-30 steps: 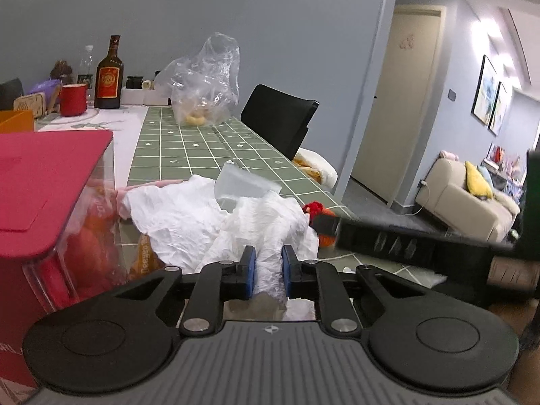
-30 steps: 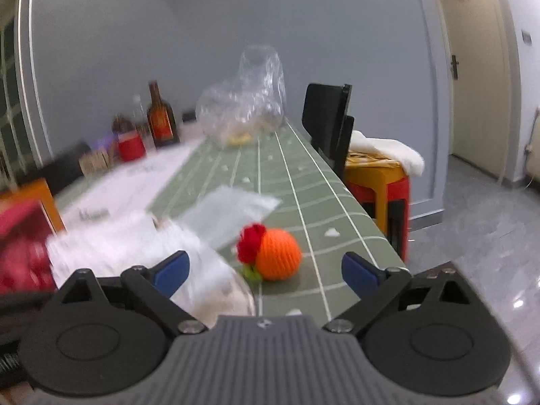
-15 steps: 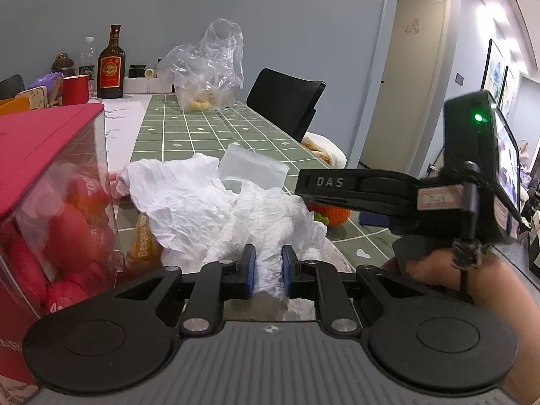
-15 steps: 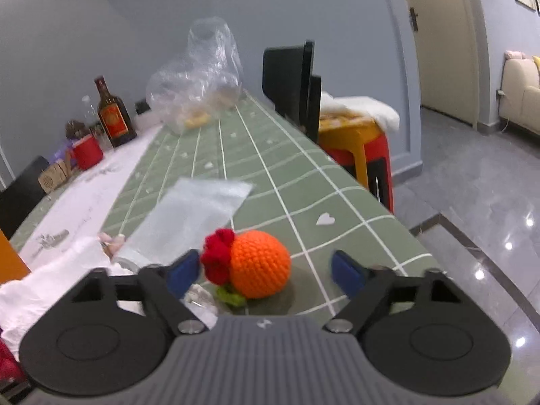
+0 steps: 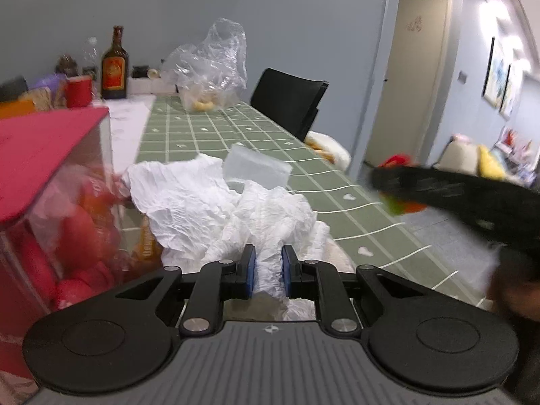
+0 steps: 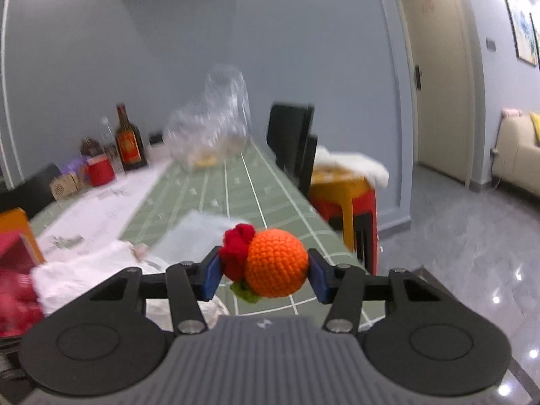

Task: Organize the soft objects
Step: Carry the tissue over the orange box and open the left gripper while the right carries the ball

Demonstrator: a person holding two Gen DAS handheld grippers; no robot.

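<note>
Our right gripper (image 6: 265, 271), jaws just closing, squeezes the soft, light orange crocheted ball (image 6: 276, 263) across its middle.

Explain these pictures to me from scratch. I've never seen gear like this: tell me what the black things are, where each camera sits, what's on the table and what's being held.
No robot here: a person holds a two-fingered grabbing tool in each hand, and each tool carries a wide-angle camera looking forward along its fingers.

In the left tool's view, the left gripper is pinched on a crumpled white bag lying on the green checked tablecloth. A clear box with a red lid, holding red soft things, stands at the left. The blurred black shape at the right is the other tool.

In the right tool's view, the right gripper has just been closing, and its blue pads now squeeze an orange crocheted ball with a red tuft.

Farther back are a brown bottle, a red mug and a clear plastic bag.
</note>
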